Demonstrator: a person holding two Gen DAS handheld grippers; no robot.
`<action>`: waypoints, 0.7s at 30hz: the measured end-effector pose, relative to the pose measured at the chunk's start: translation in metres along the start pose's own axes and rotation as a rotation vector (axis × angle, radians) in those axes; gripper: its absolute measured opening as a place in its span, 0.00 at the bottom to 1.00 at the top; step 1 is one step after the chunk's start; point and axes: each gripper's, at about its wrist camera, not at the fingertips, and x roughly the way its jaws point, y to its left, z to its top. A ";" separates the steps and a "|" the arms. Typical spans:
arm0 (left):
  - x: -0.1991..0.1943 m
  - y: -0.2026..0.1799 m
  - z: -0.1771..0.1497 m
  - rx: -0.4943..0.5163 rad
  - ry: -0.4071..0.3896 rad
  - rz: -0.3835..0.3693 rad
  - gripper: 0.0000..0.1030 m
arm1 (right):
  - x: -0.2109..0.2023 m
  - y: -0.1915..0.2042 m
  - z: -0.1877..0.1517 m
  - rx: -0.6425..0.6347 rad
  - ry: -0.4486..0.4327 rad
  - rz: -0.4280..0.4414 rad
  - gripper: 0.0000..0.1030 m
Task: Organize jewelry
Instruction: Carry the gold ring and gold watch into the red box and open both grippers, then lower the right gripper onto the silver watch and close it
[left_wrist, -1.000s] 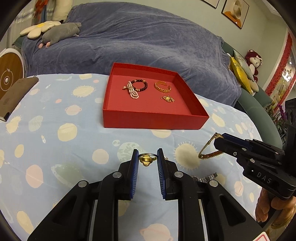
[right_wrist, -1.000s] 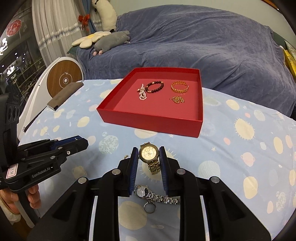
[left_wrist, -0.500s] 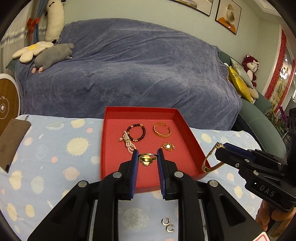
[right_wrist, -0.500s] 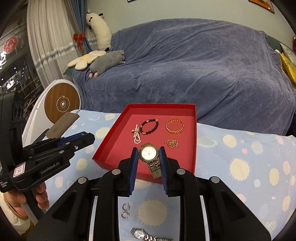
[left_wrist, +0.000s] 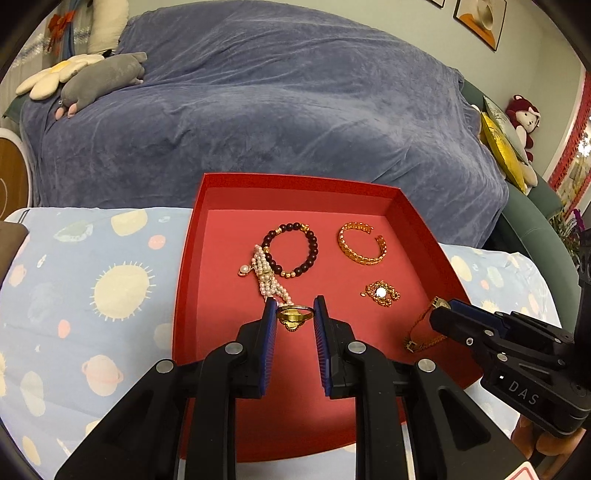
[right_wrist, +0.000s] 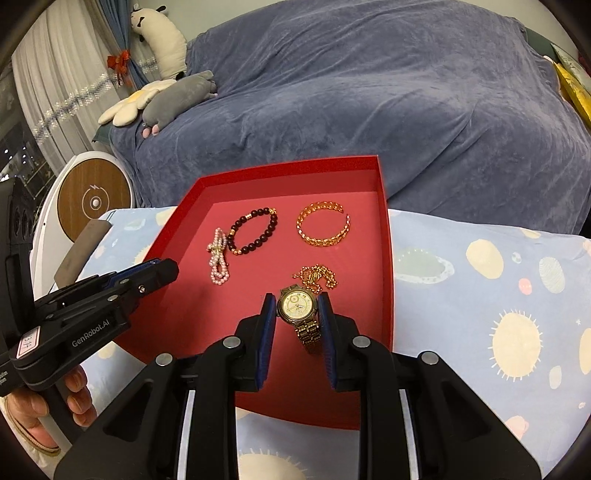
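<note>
Gold ring (left_wrist: 294, 315), pinched in the left hand-held gripper (left_wrist: 294, 314), and gold-faced wristwatch (right_wrist: 297, 305), clamped in the right hand-held gripper (right_wrist: 297, 308), hung over the red tray (left_wrist: 192, 236); each needed lowering onto bare floor clear of the pearl strand (left_wrist: 266, 275).

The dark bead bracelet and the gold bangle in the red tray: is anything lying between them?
No. In both wrist views only bare red tray floor separates the bead bracelet from the bangle.
</note>
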 end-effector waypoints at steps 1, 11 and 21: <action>0.003 0.002 0.000 -0.001 0.004 0.010 0.17 | 0.002 -0.001 0.000 0.002 -0.001 -0.002 0.22; -0.020 0.016 -0.004 -0.052 -0.037 0.044 0.49 | -0.039 0.004 -0.004 -0.023 -0.062 -0.012 0.26; -0.107 0.017 -0.039 -0.049 -0.051 0.076 0.49 | -0.133 0.018 -0.053 -0.024 -0.101 0.038 0.33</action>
